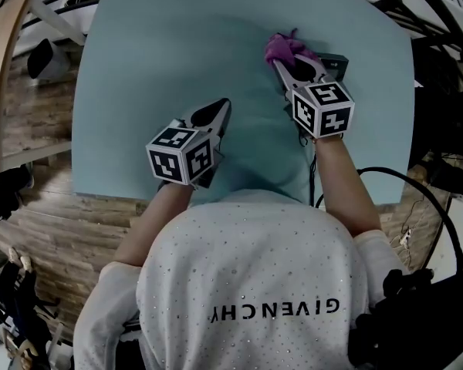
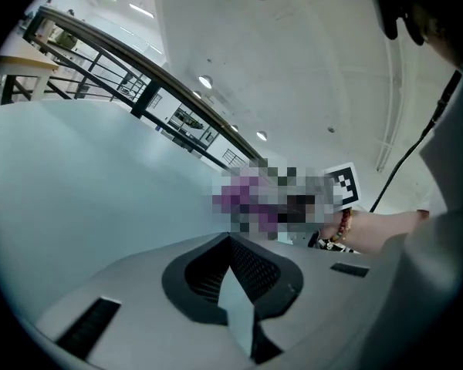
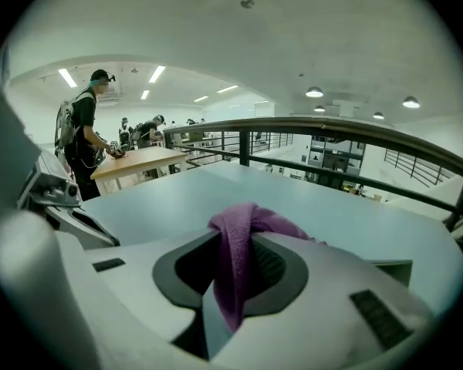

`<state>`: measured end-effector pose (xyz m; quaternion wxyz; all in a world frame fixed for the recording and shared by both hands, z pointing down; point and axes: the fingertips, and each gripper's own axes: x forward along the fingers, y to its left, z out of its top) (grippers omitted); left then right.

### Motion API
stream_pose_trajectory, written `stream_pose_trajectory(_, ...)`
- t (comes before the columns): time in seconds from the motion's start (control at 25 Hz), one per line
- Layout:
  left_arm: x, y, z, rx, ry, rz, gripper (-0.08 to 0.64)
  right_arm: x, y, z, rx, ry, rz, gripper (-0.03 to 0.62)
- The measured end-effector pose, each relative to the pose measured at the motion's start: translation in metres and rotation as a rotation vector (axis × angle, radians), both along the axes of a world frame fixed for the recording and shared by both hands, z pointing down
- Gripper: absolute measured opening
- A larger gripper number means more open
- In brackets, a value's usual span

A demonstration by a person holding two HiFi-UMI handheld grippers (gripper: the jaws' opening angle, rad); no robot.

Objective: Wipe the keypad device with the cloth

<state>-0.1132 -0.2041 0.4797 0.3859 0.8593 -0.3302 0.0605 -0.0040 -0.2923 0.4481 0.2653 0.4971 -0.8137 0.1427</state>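
Observation:
A purple cloth (image 1: pixel 285 48) bunches at the tip of my right gripper (image 1: pixel 279 62), which is shut on it over the far right part of the pale blue table (image 1: pixel 154 60). In the right gripper view the cloth (image 3: pixel 238 260) hangs pinched between the jaws of the right gripper (image 3: pixel 235 245). A dark device (image 1: pixel 336 60), partly hidden, lies just right of that gripper; its keys do not show. My left gripper (image 1: pixel 224 105) hovers over the table's middle, apart from the cloth. In its own view the left gripper (image 2: pixel 233 243) is shut with nothing in it.
The table's near edge (image 1: pixel 123 195) runs just before the person's body, with wooden floor (image 1: pixel 54 230) to the left. A black cable (image 1: pixel 417 187) loops at the right. A railing (image 3: pixel 332 133) stands beyond the table's far side, and people work at a wooden table (image 3: pixel 131 160).

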Motion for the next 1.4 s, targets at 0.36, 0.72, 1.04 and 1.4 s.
stream_pose_trajectory(0.36,0.004,0.009,-0.006,0.021,-0.030,-0.045,0.000,0.007,0.018,0.015,-0.054,-0.125,-0.003,0.071)
stream_pose_trajectory(0.72,-0.003,0.015,-0.036,0.089,-0.060,-0.193,0.000,0.011,0.048,0.044,-0.127,-0.181,-0.074,0.071)
stream_pose_trajectory(1.04,0.004,0.057,-0.054,0.100,-0.048,-0.271,0.001,0.018,0.100,0.088,-0.368,-0.232,-0.059,0.071)
stream_pose_trajectory(1.4,0.030,0.088,-0.099,0.168,0.032,-0.331,0.002,0.025,0.173,0.036,-0.459,-0.543,-0.154,0.067)
